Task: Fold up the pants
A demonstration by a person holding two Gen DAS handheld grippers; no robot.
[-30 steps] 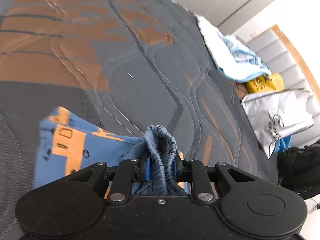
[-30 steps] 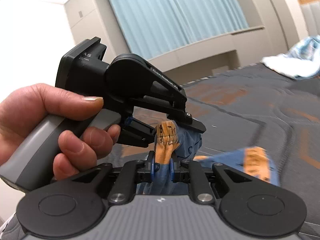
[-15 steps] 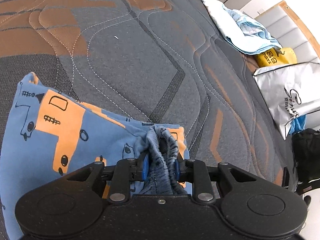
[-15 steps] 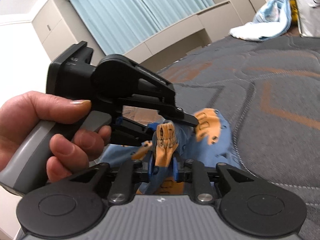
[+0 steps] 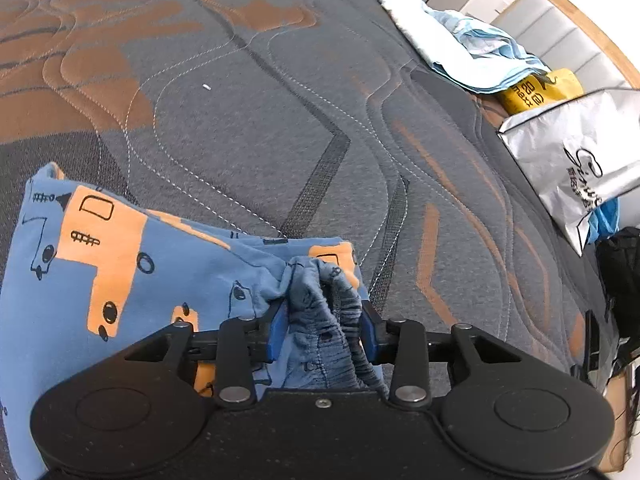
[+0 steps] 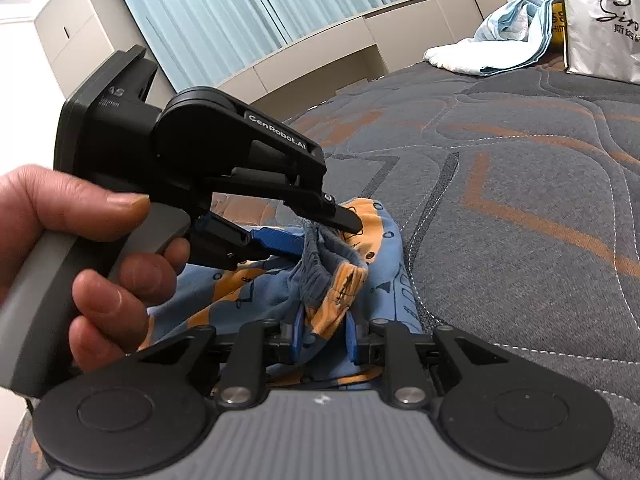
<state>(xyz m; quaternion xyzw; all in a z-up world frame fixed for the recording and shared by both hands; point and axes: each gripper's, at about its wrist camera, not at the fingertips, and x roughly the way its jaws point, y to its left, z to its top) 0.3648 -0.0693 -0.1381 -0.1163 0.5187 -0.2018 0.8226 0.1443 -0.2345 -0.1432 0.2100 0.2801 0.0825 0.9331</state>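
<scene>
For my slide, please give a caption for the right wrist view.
Both grippers, left gripper and right gripper, opening around bunched pants on the mattress.

Bed with grey quilted cover, orange patches and stitched wavy lines. Blue pants with orange truck print lay flat on it at the near edge, waistband bunched up. Far side: a white and light-blue crumpled cloth, a yellow packet just beside it, a silver bag with black lettering next to that, and a black bag near the bed's right edge.
</scene>
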